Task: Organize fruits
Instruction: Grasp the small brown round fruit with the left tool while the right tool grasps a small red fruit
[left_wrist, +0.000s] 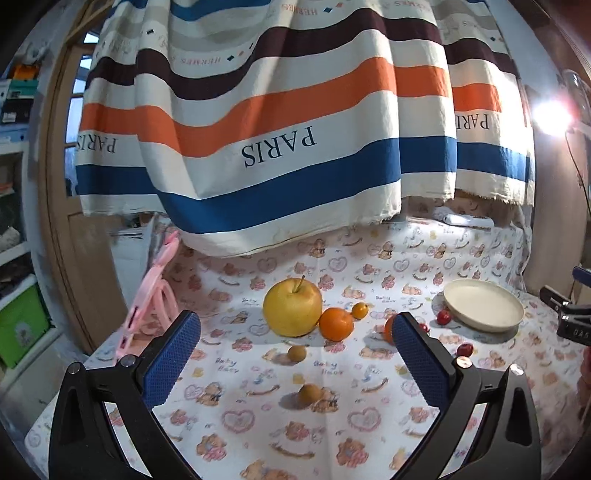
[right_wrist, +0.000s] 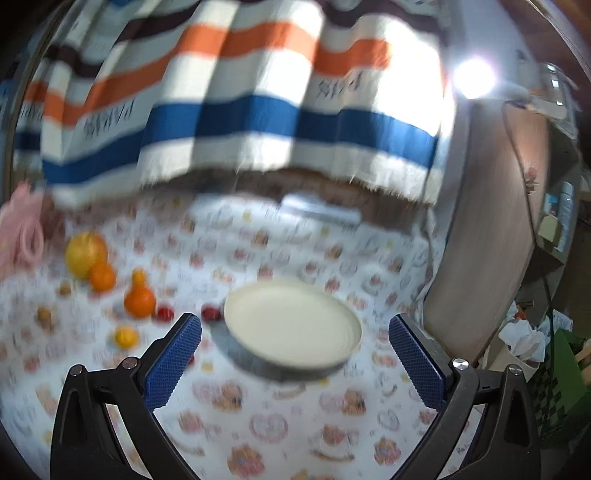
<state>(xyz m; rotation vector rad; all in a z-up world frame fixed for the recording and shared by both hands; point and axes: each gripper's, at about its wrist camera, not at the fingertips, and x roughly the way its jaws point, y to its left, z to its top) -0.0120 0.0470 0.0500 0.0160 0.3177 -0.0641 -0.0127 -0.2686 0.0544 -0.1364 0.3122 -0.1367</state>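
In the left wrist view, the left gripper (left_wrist: 295, 354) is wide open and holds nothing. Between its blue pads (left_wrist: 171, 356), on the bench (left_wrist: 258, 424) with a bear-pattern cloth, stand a big yellow apple (left_wrist: 292, 307) and an orange (left_wrist: 336, 324) touching it. A small kumquat (left_wrist: 360, 310) is just behind the orange. Two small brown fruits (left_wrist: 309, 393) lie nearer. The cream plate (left_wrist: 483, 304) is at the right, with nothing on it, and red cherries (left_wrist: 444, 316) lie beside it.

In the right wrist view, which is blurred, the right gripper (right_wrist: 294, 356) is also wide open with nothing in it, above the plate (right_wrist: 292, 325). The fruits are well apart at the left
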